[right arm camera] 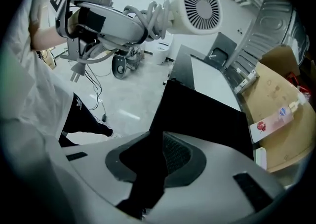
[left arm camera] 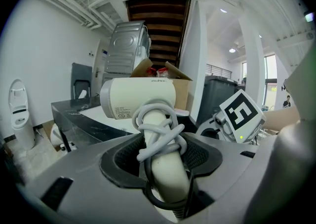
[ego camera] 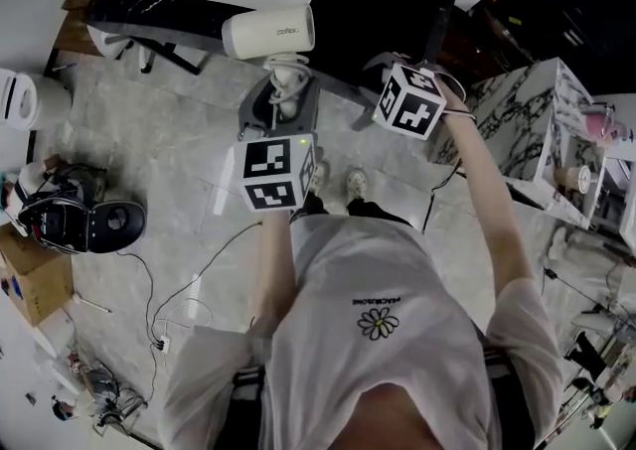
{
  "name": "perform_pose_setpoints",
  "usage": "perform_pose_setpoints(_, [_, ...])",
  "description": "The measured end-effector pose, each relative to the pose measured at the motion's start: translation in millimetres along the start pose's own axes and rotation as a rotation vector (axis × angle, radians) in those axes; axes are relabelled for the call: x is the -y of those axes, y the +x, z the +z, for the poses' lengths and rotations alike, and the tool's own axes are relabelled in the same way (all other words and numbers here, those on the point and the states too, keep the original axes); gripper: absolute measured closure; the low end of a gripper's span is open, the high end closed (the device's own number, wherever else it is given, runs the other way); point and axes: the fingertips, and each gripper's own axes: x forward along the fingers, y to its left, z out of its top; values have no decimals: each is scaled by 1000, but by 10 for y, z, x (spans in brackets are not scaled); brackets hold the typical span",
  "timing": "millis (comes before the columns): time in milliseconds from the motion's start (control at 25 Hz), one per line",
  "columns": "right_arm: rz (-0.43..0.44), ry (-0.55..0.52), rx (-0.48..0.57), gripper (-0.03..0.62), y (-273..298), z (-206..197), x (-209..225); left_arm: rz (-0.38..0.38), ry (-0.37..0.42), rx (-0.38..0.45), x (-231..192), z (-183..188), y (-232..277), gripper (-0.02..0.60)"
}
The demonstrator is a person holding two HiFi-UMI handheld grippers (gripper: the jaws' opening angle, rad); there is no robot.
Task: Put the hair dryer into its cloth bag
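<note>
Cream hair dryer (ego camera: 268, 31), black cloth bag (right arm camera: 197, 114), grey marbled floor (ego camera: 189, 155).

1. In the head view, the hair dryer (ego camera: 268, 33) sits upper centre, above the tabletop's (ego camera: 129, 1) near edge.
2. Its handle hangs down between the left gripper's (ego camera: 281, 90) fingers, with the cord (left arm camera: 158, 134) wound around it.
3. The right gripper (ego camera: 397, 66) is just right of the dryer.
4. The cloth bag (right arm camera: 202, 114) lies on the tabletop, one fold between the right gripper's fingers.
5. A cardboard box (left arm camera: 163, 77) stands behind the dryer.
6. Another box (ego camera: 35, 279) sits on the floor (ego camera: 179, 170), lower left.
</note>
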Motion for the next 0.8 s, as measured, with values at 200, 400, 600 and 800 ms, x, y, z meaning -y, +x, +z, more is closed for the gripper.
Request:
perform_pose_setpoints(200, [9,-8,-20,550,46,-8,-2,0,-10,-9,-44,-39,-2,347])
perform_pose_setpoints(400, [-8,-2,1,571,19,49,72,0,-2,-17,-76,-35,21,347])
perform_pose_setpoints(600, [-75,85,106,572,-221,176,319,-11,27,-41,-62,-41,40,347])
perform_pose_setpoints(800, [-173,145,213,572,-594,307,767,-63,100,-58,-18,125,169,347])
